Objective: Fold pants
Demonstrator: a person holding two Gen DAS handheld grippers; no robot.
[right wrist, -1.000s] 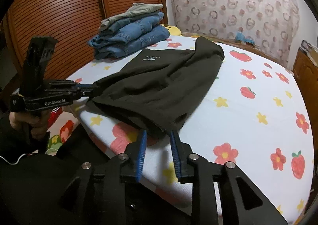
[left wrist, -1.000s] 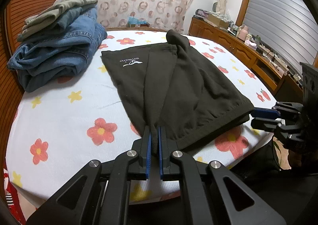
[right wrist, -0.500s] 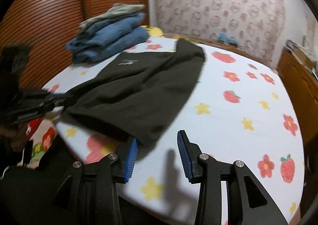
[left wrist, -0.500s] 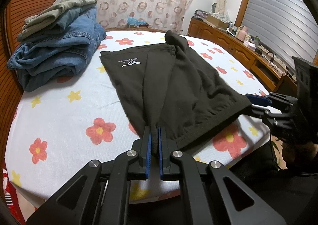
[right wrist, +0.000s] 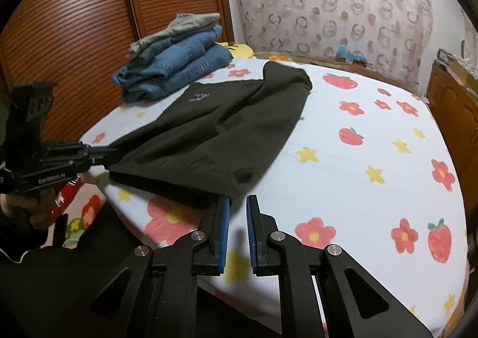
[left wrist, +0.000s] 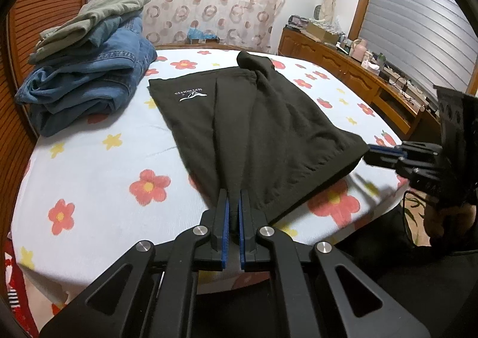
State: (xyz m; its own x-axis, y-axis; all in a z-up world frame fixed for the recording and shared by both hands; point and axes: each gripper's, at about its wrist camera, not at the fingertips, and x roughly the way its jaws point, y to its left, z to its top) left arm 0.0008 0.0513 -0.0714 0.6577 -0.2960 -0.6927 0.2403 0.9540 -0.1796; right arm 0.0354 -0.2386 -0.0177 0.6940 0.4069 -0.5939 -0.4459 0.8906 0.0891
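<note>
Left wrist view: the left claw (left wrist: 233,209) is clenched on the near hem corner of the black pants (left wrist: 263,126), which stretch lengthwise away across the flowered bed (left wrist: 89,158) toward the stack of jeans (left wrist: 89,81). Right wrist view: the right claw (right wrist: 237,212), pads parted with nothing between them, sits right at the other near corner of the pants (right wrist: 221,126), so it is the one needing to close next.
</note>
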